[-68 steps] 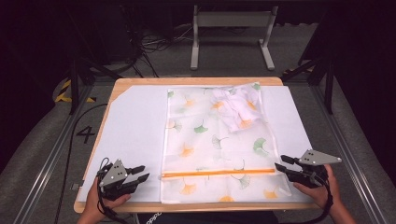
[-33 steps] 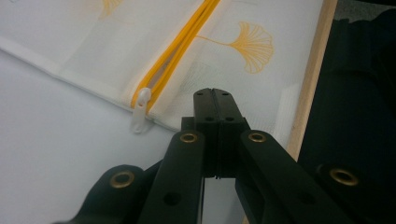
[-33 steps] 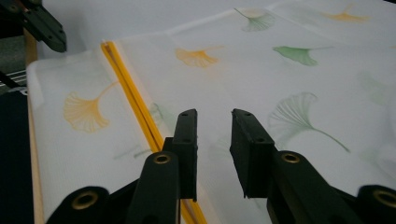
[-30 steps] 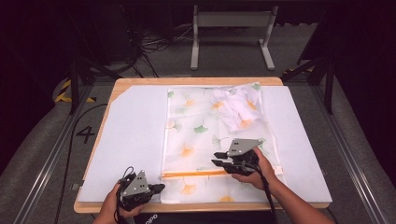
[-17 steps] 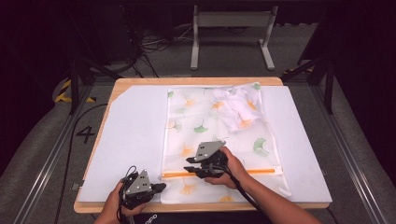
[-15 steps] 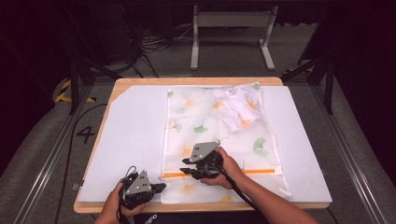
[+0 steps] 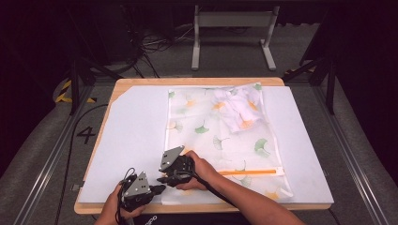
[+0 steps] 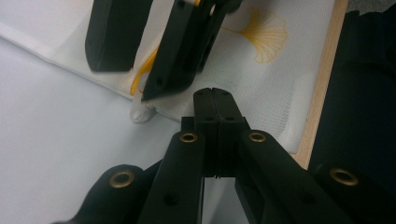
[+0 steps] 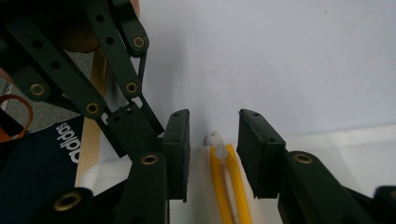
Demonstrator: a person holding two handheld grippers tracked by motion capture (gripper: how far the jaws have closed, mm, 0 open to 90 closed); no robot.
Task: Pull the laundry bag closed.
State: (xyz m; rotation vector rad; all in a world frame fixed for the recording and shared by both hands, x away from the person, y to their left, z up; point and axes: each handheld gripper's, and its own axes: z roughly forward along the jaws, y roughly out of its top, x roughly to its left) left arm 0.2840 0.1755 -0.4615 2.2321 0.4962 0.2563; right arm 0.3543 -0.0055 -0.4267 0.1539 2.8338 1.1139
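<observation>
Tongs first: the left tongs (image 7: 159, 189), lower left of the frame, are pinched fully together on the bag's near-left corner, probably to pin it so it can't slide. Just right of them, the right tongs (image 7: 161, 179) stand parted either side of the white zipper pull (image 9: 214, 138) on the orange zipper (image 7: 248, 172), not gripping yet, looks lined up for a pull. The mesh laundry bag (image 7: 220, 136) lies flat mid-frame on the worktop (image 7: 131, 136), with white clothing (image 7: 237, 108) bunched inside, upper right.

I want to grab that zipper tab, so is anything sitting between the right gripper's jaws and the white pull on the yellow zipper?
Nothing visible. The right gripper is open, and the white pull lies in the gap between its jaws, at the end of the yellow zipper.
</observation>
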